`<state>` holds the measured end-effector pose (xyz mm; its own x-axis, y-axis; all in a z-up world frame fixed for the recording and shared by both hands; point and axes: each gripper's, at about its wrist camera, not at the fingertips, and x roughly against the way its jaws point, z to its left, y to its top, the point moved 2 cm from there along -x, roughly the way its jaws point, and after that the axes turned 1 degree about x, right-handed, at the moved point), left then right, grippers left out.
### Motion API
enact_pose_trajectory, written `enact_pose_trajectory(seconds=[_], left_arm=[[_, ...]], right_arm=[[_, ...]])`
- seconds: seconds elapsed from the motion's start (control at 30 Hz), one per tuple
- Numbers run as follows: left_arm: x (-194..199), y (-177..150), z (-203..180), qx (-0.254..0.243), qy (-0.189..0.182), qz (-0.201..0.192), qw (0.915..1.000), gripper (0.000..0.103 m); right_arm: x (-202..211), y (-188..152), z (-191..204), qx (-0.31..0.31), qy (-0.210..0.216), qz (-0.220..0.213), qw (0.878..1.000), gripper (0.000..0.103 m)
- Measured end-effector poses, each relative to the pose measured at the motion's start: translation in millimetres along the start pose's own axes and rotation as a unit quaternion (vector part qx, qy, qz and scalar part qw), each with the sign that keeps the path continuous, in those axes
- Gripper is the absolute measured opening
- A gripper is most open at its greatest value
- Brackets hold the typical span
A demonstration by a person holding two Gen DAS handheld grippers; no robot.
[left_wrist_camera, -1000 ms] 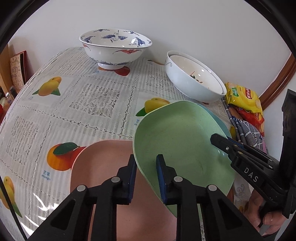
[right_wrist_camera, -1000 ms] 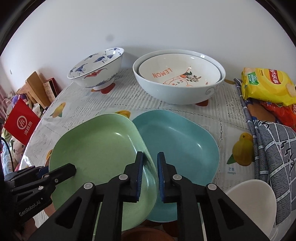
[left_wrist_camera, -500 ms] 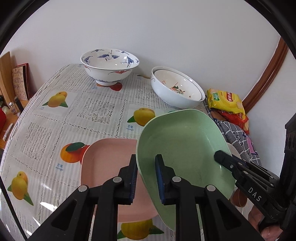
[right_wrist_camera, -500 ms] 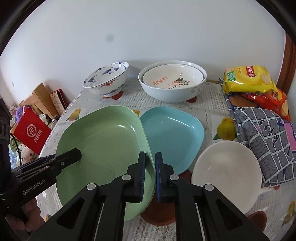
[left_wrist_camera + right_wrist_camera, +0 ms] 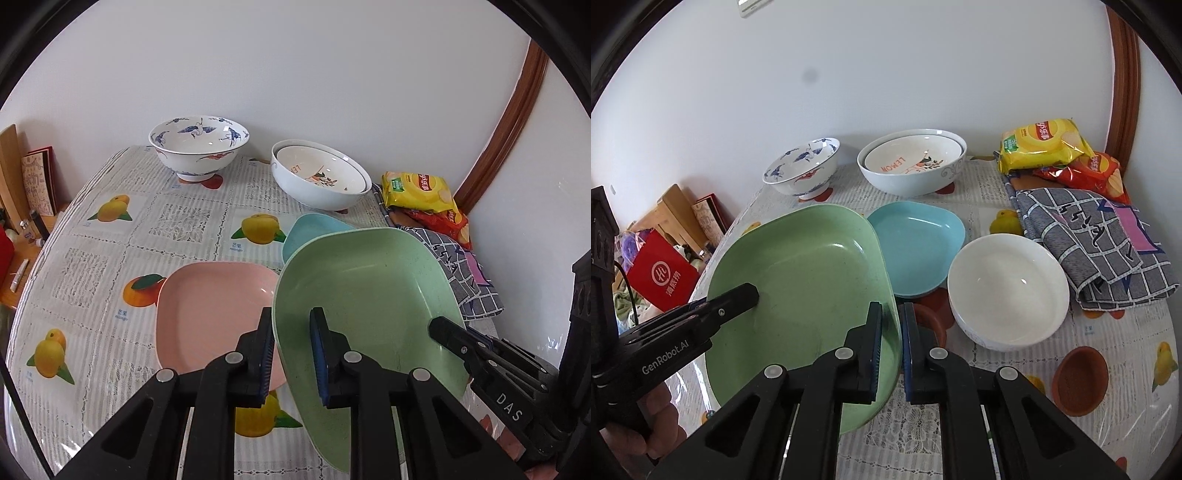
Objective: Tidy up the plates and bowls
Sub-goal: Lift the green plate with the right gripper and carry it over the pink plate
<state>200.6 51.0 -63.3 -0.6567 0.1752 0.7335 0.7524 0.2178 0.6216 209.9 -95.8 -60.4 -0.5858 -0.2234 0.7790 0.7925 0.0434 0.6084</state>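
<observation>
Both grippers hold a green square plate (image 5: pixel 362 295) (image 5: pixel 809 269) up off the table. My left gripper (image 5: pixel 293 354) is shut on its left rim, and my right gripper (image 5: pixel 891 343) is shut on its right rim. Under its left side lies a pink plate (image 5: pixel 207 314) flat on the tablecloth. A blue plate (image 5: pixel 916 243) (image 5: pixel 306 229) rests just behind the green one. A plain white bowl (image 5: pixel 1008 291) stands right of my right gripper. At the back are a blue-patterned bowl (image 5: pixel 197 142) (image 5: pixel 801 170) and two nested white bowls (image 5: pixel 321 181) (image 5: pixel 912 162).
Snack bags (image 5: pixel 1045 144) (image 5: pixel 417 188) and a checked grey cloth (image 5: pixel 1093 240) lie at the table's right side by the wall. A brown saucer (image 5: pixel 1078 380) sits near the front right. A red bag (image 5: pixel 659 273) and boxes stand off the left edge.
Both grippers have risen and pulled back with the green plate, so the table looks farther away. The pink plate and the white bowl have come into fuller view.
</observation>
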Motion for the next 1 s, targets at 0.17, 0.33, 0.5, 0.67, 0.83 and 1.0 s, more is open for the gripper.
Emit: enact_pose_trajectory(seconds=[0.17,0.33,0.5,0.67,0.83,1.0], left_arm=[[7,-6,-8,-0.009,-0.007,-0.002,0.9999,0.018],[8,-11,-16,-0.019,-0.015,0.001,0.9997,0.018],[8,-17,-21,-0.022,-0.023,0.005,0.9995,0.018],[7,-19,-21,-0.023,-0.028,0.008,0.9993,0.018],[6,-20,-19,-0.025,-0.030,0.008,0.9992,0.018],[3,-19,-17,-0.023,-0.035,0.011,0.9991,0.018]], right_arm=[[13,-9,-2,-0.011,-0.007,-0.008,1.000,0.010],[22,-19,-8,-0.024,-0.017,-0.012,1.000,0.010],[29,-26,-13,-0.035,-0.023,-0.013,0.999,0.010],[33,-30,-13,-0.040,-0.031,-0.017,0.999,0.008],[33,-33,-13,-0.048,-0.034,-0.016,0.998,0.008],[31,-33,-12,-0.050,-0.037,-0.012,0.998,0.008]])
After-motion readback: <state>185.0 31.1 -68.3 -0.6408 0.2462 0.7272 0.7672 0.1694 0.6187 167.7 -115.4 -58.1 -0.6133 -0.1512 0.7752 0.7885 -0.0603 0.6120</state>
